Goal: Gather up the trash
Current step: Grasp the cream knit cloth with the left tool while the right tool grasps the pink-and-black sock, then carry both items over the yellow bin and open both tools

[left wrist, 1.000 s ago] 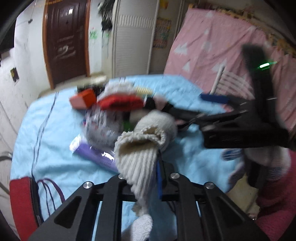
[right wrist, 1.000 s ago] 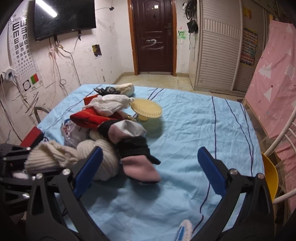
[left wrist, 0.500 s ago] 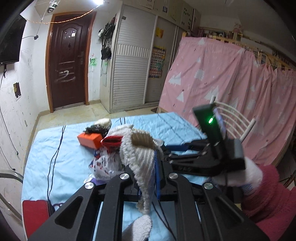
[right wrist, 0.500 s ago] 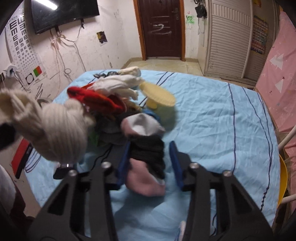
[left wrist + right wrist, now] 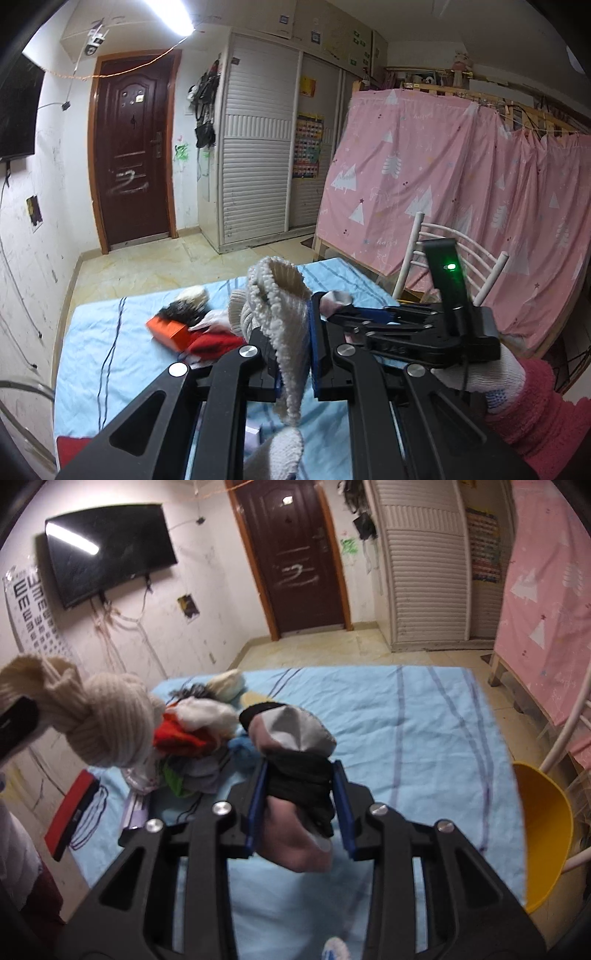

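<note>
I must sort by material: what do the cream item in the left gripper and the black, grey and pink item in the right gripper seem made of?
Cream ribbed sock, in the left gripper: likely thick knitted wool or acrylic; ribs and fuzzy cuff show. Black, grey and pink sock, in the right gripper: seemingly thin, smooth cotton-blend knit; matte, softly folded.

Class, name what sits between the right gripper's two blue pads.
In the right wrist view, the right gripper pinches a pink, black and grey sock bundle between its pads, lifted above the blue sheet.

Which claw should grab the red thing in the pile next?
Neither is free yet. The left claw clamps the cream sock; the right claw clamps the pink-and-black sock. Once emptied, probably the left: the red cloth lies just beyond it.
</note>
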Available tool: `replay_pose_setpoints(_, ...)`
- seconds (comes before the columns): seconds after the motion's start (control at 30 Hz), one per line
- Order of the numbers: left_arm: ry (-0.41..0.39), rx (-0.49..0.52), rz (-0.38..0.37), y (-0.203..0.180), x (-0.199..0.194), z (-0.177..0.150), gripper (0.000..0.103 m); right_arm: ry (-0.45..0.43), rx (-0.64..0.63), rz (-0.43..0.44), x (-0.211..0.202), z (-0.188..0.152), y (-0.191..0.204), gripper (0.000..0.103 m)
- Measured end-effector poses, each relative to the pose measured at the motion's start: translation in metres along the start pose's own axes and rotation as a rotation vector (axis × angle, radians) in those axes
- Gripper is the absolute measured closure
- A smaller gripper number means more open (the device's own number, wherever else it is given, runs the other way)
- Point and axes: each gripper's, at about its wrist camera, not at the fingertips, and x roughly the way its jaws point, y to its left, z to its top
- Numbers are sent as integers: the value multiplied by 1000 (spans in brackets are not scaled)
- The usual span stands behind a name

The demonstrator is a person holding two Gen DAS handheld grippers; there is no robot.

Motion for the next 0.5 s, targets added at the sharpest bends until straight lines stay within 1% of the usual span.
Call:
replay_pose_setpoints(0.2,-8,78,-27,-46,24,24,102,-83,86,-52,-33,-2,-57,71)
replay_pose_setpoints(0.33,-1,128,-60,-83,49,38,102,-113,133,-87,-47,-4,-91,71)
replay_pose_setpoints(0.5,22,163,-95,-123,84,48,101,-136,190,-145,-59,-13,-128,71)
